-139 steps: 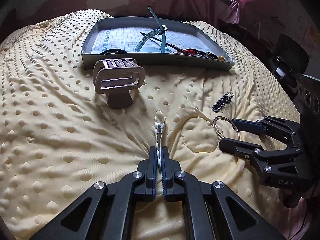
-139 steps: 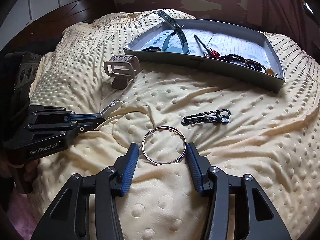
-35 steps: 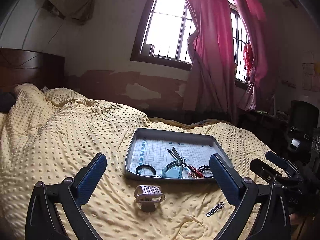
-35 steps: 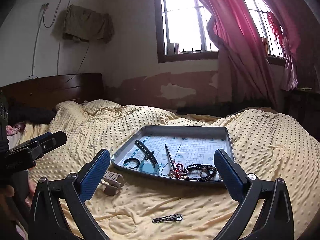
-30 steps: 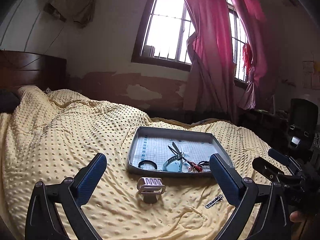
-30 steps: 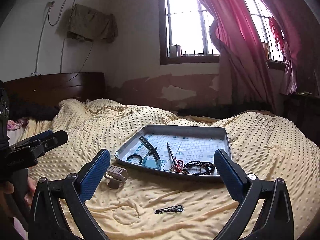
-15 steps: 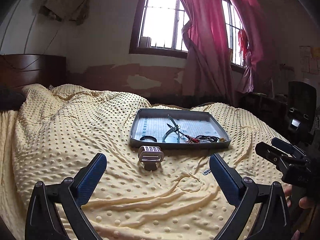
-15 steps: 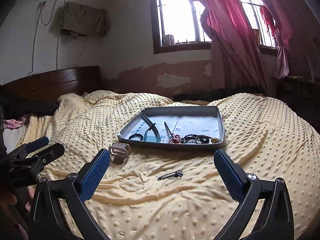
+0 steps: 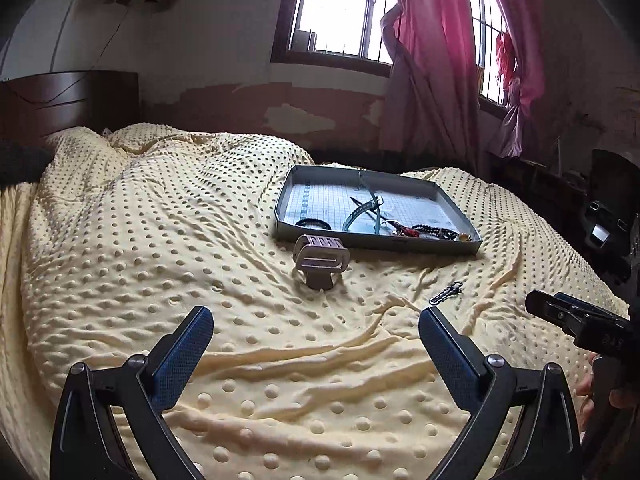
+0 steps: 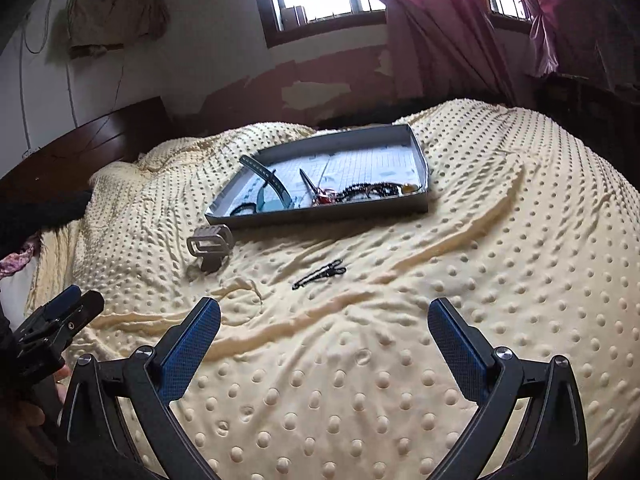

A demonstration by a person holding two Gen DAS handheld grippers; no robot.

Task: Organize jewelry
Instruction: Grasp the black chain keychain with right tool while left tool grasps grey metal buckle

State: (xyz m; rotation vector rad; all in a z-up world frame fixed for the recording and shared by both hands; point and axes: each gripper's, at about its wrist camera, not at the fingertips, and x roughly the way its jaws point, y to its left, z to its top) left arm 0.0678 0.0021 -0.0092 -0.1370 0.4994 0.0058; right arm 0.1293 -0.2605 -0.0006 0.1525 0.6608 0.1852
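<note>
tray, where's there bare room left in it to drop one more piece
The tray is bare across its far half and far right corner, gridded floor showing. Crowded along the near wall: black band at left, teal strap in the middle, beads at right. Open blanket lies left of the tray.

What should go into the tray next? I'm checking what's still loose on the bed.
Probably bring the right tool forward and down to the dark chain. It lies alone on the yellow blanket, short of the grey tray, and both tools, including the left tool, are open and hold nothing.
</note>
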